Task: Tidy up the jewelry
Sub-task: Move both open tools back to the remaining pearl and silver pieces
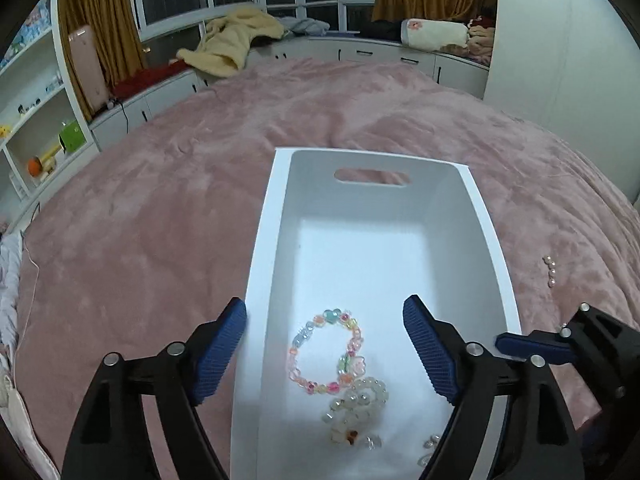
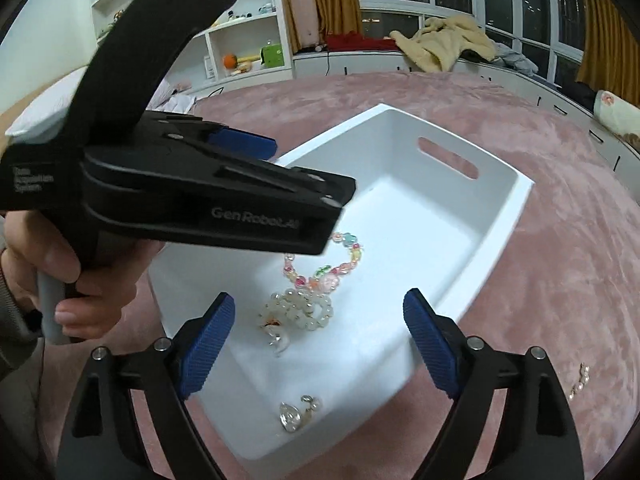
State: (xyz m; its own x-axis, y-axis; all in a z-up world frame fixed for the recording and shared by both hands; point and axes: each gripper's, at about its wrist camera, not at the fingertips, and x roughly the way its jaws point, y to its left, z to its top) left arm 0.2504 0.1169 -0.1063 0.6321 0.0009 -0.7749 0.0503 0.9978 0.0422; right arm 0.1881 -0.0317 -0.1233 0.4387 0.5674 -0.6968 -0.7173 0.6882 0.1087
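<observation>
Pastel beads, pink, orange, blue and clear, make up the colourful bracelet (image 1: 326, 354) lying flat as a ring on the floor of the white bin (image 1: 256, 264). Touching its near edge sits a coiled strand of milky white beads (image 1: 358, 400), bunched in loops, with an amber speck at one end. A clear teardrop pendant with small pearls (image 2: 294, 414) lies alone toward the bin's near corner. The bin has a slot handle in its far wall and sits on a pink plush blanket (image 1: 140, 220). Outside it, a short pearl piece (image 1: 550, 272) rests on the blanket. The left gripper (image 1: 324, 354) hangs over the bin, jaws spread wide, nothing between them. The right gripper (image 2: 318, 342) likewise gapes empty above the bin.
</observation>
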